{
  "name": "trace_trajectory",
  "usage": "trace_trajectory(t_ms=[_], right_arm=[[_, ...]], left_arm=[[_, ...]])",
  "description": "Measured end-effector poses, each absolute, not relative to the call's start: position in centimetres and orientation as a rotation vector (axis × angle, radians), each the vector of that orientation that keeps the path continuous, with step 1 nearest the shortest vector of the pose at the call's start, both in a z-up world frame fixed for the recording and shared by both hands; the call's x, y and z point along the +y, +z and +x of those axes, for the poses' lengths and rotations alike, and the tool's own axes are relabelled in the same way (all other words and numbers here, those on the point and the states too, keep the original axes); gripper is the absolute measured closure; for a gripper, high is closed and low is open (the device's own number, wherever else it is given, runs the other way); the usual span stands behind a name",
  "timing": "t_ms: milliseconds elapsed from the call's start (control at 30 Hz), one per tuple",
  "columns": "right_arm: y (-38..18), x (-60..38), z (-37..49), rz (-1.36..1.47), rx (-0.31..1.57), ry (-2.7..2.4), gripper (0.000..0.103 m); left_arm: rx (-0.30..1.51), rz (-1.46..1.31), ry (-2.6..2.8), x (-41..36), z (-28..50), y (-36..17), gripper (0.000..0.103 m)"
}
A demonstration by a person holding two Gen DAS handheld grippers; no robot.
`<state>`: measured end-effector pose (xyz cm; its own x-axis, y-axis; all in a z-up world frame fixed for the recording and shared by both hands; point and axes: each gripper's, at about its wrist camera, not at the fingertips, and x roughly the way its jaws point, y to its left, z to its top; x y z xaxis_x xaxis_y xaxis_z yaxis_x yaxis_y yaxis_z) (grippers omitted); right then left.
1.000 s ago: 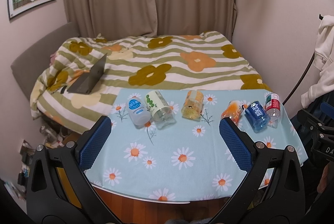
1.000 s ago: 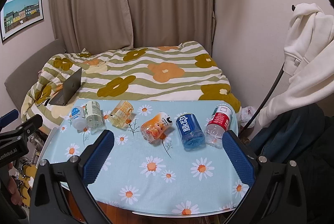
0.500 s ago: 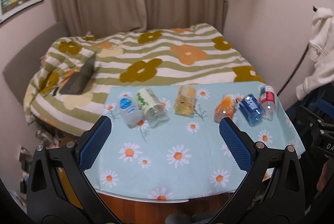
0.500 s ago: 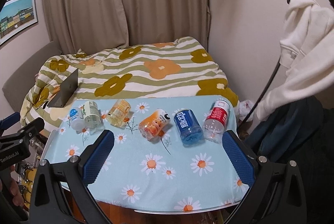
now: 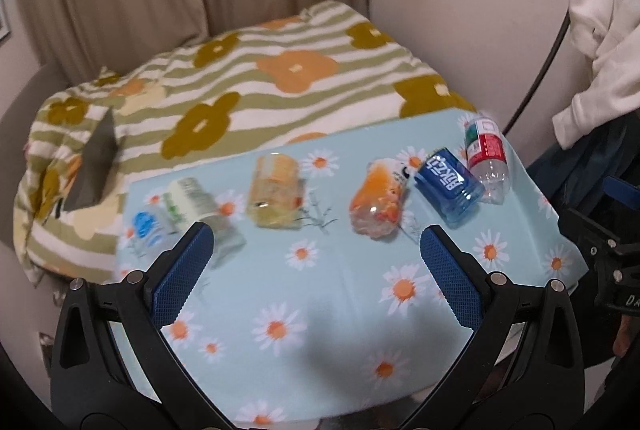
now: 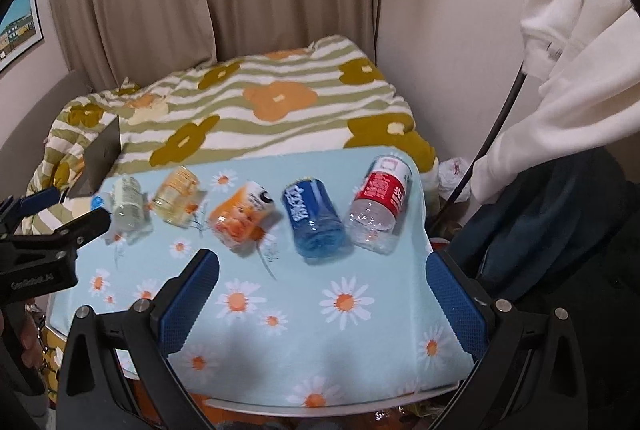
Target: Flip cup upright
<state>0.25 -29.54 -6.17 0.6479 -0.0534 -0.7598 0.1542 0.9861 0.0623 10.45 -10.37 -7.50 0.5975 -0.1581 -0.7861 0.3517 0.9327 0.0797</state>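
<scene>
Grippers first: the left gripper (image 5: 316, 254) and right gripper (image 6: 322, 282) both gape wide and empty above the near edge of the table (image 6: 360, 342). Beyond them six containers lie on their sides in a row. Approach seems the step in hand; the next move calls for picking one cup, perhaps the orange cup (image 6: 240, 218), and closing around its body.

Six toppled bottles (image 6: 312, 218), one laptop (image 6: 102, 157).

my left gripper (image 5: 316, 246): matte black plastic arms | blue textured pads (image 5: 182, 280) | silver screws at pivots || my right gripper (image 6: 322, 272): same black frame, blue pads (image 6: 456, 300), silver screws
</scene>
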Motion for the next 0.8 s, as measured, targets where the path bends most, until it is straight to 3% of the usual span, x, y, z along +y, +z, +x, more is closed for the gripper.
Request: trace_trajectory(t_ms=[400, 800], right_arm=[[-11.3, -34.9, 5.8, 0.121, 0.953, -0.051, 0.0], [-14.2, -37.5, 9.5, 0.146, 1.036, -0.056, 0.0]], left_arm=[[1.038, 0.378, -0.387, -18.9, 18.3, -15.5, 0.0], [1.138, 0.47, -0.412, -21.4, 21.2, -20.7, 0.0]])
